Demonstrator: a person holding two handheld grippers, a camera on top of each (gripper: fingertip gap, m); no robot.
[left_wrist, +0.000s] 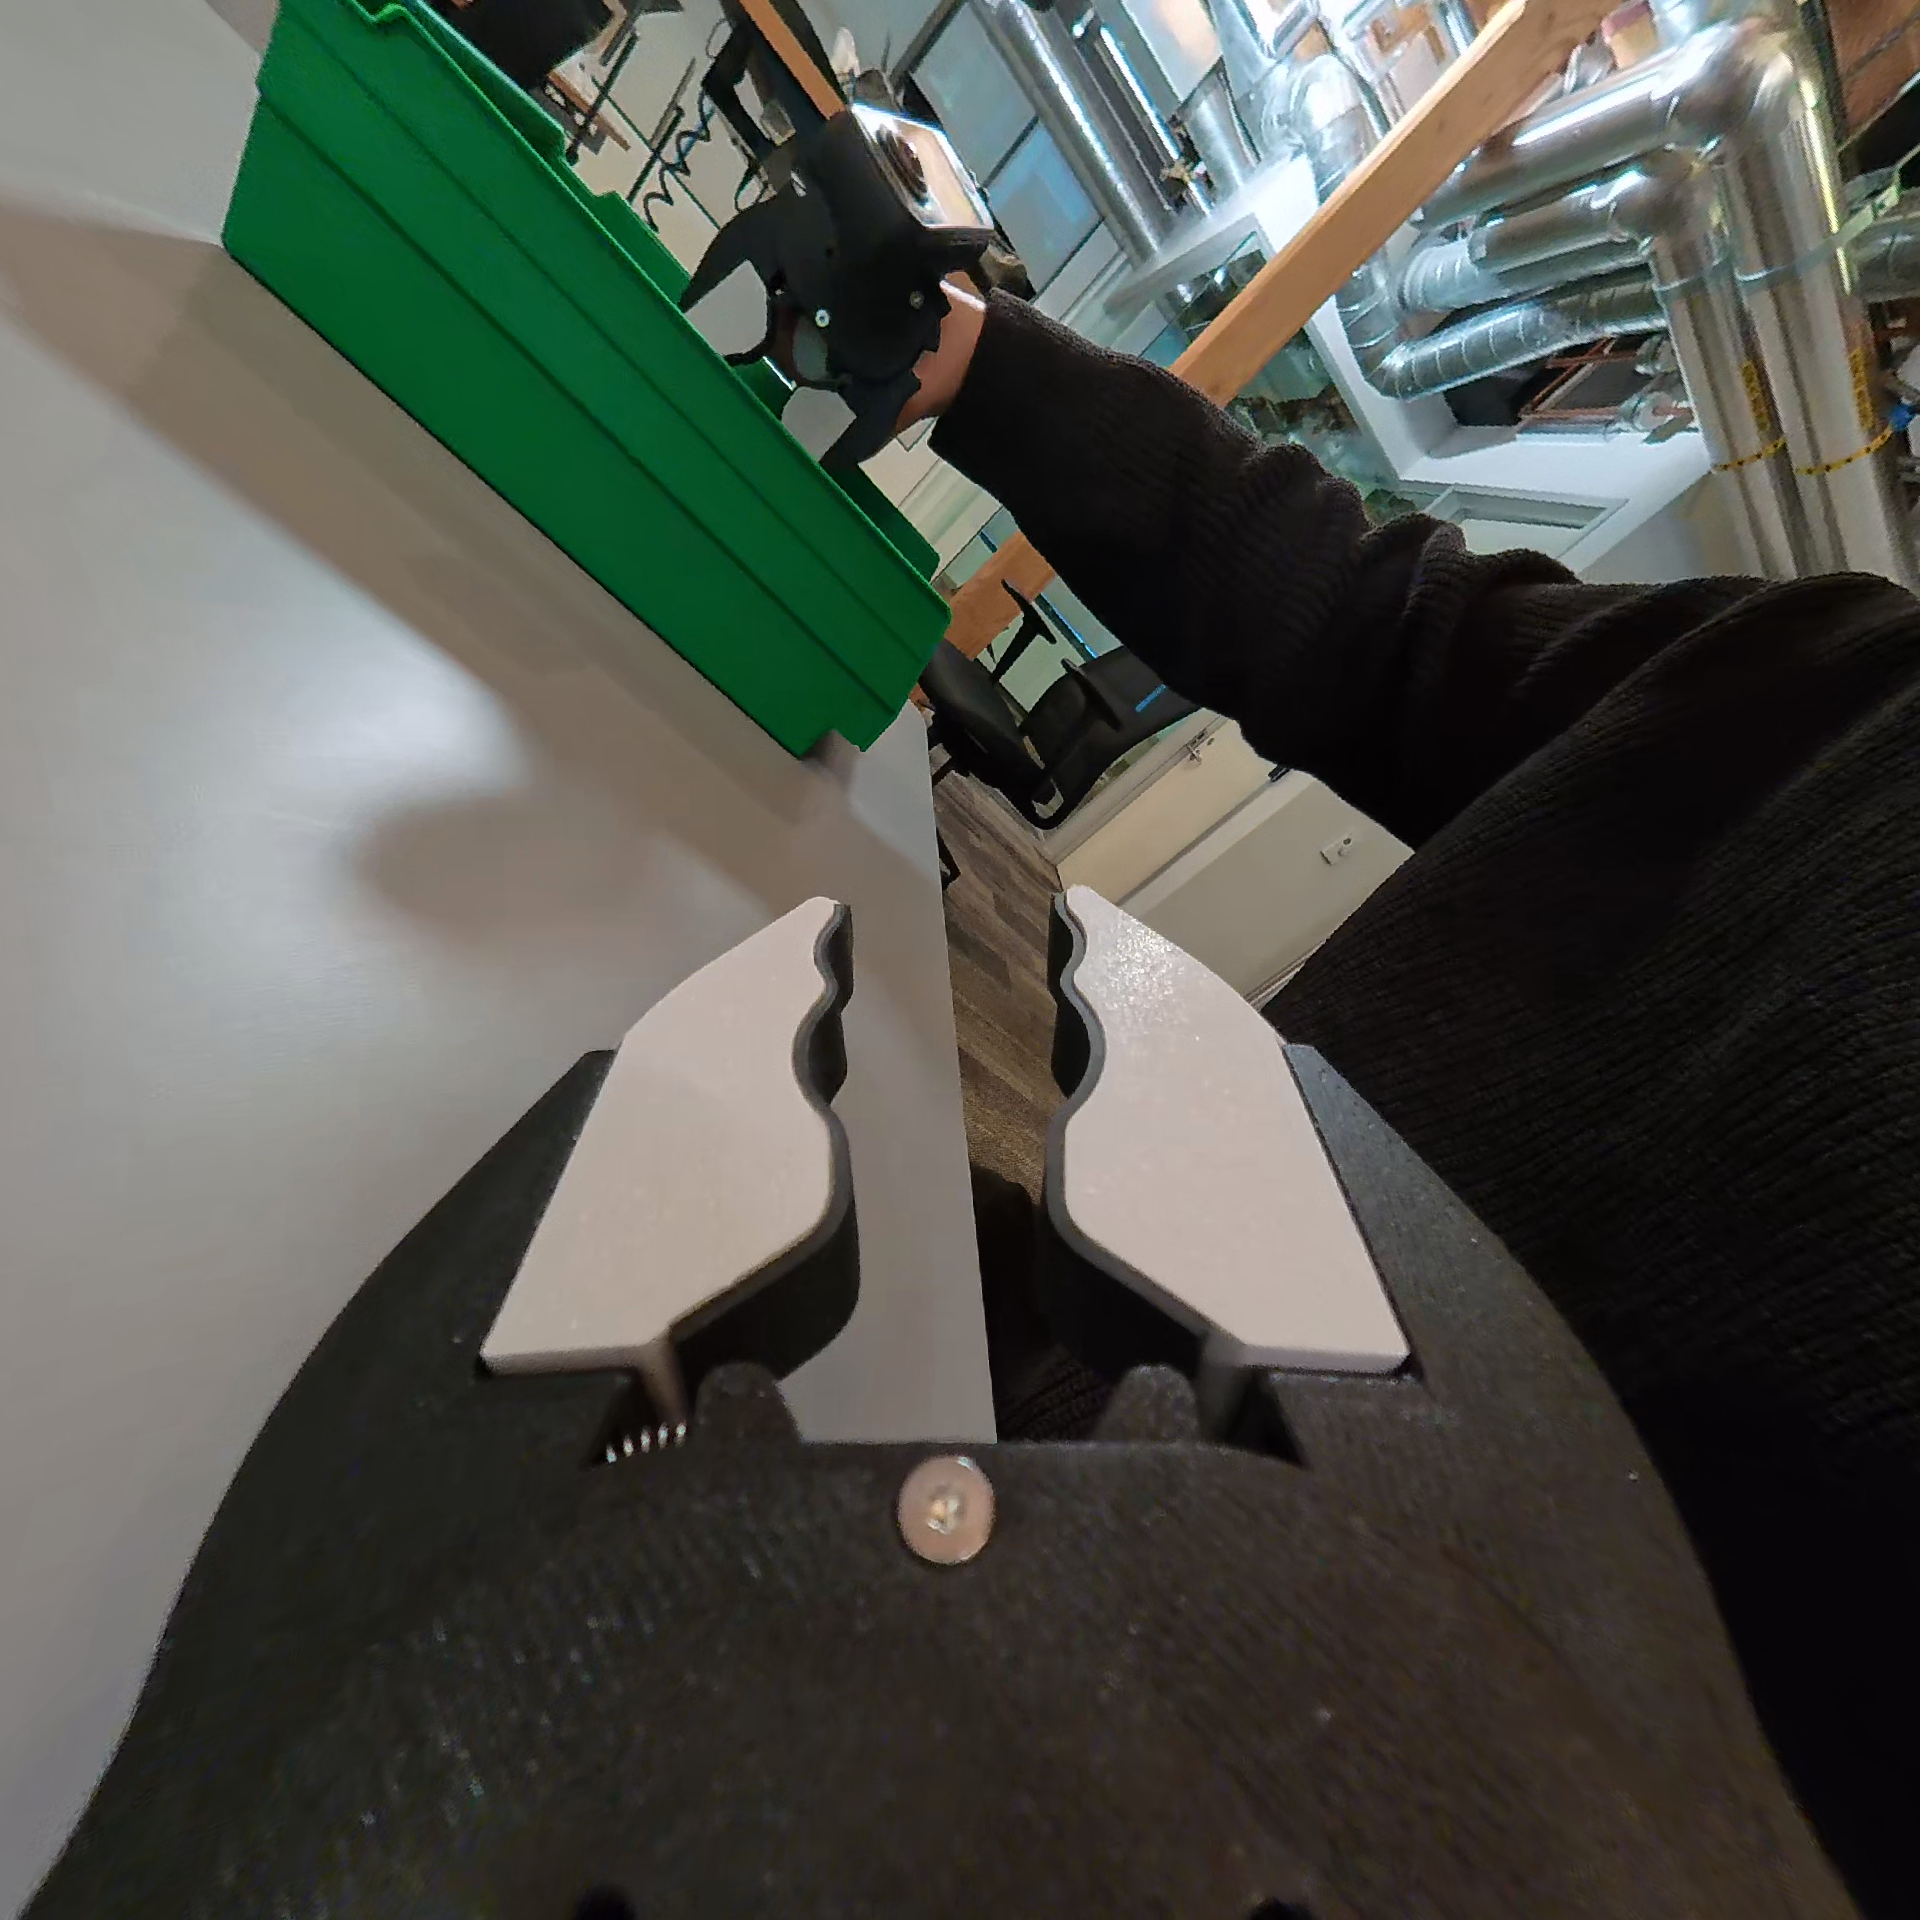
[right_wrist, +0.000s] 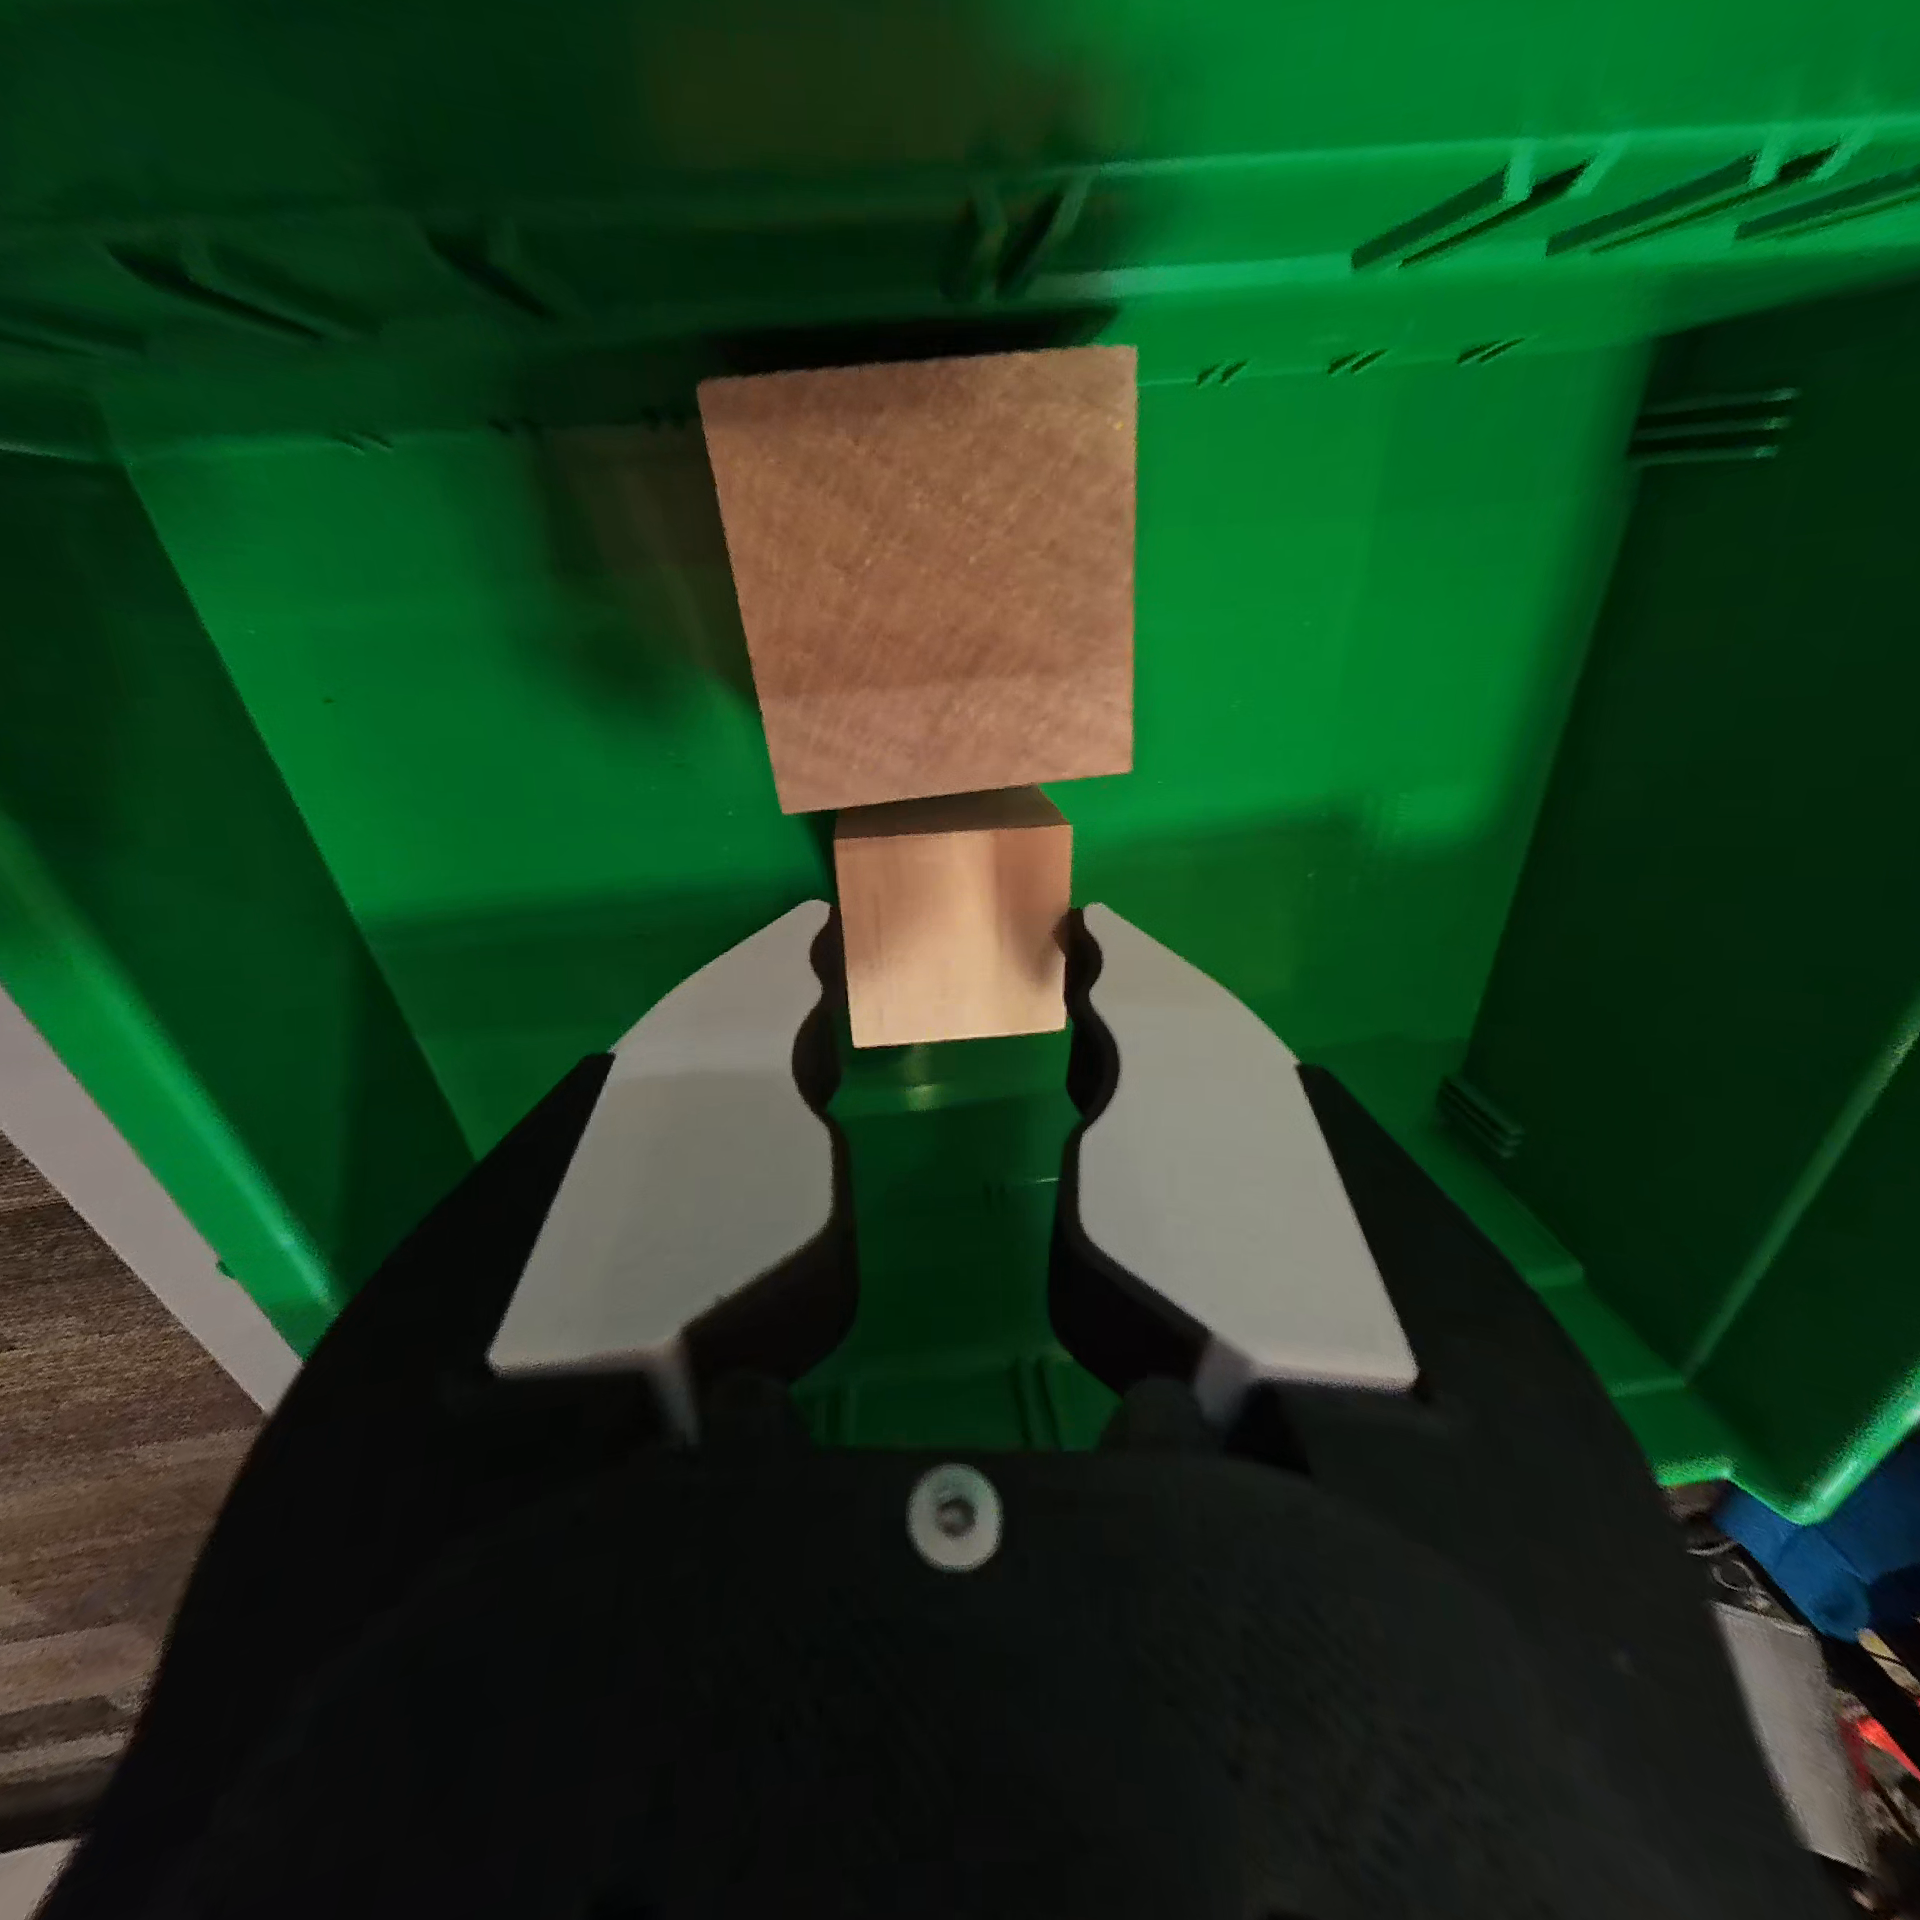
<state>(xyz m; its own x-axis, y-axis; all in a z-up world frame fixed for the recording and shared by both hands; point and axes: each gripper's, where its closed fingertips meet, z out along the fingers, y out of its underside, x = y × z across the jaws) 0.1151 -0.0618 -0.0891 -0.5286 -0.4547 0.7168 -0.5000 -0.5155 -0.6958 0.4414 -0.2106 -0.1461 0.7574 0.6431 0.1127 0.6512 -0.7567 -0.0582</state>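
**Right gripper clamped, left gripper empty**

The right gripper (right_wrist: 951, 935) points forward, its grey fingers (right_wrist: 1174, 1122) pressed against the two sides of a small block, holding it between the tips. In the left wrist view it shows farther off, held in a hand (left_wrist: 940, 369) with a black sleeve (left_wrist: 1299, 582). The left gripper (left_wrist: 951, 940) is tilted, its jaws parted with nothing between them.

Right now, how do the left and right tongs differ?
The left tongs are open and hold nothing; the right tongs are shut on a small wood block. The left tongs hang at the grey table edge, outside the green bin; the right tongs reach inside the bin, where a larger block lies just beyond the small one. Both share grey fingers on black bodies.
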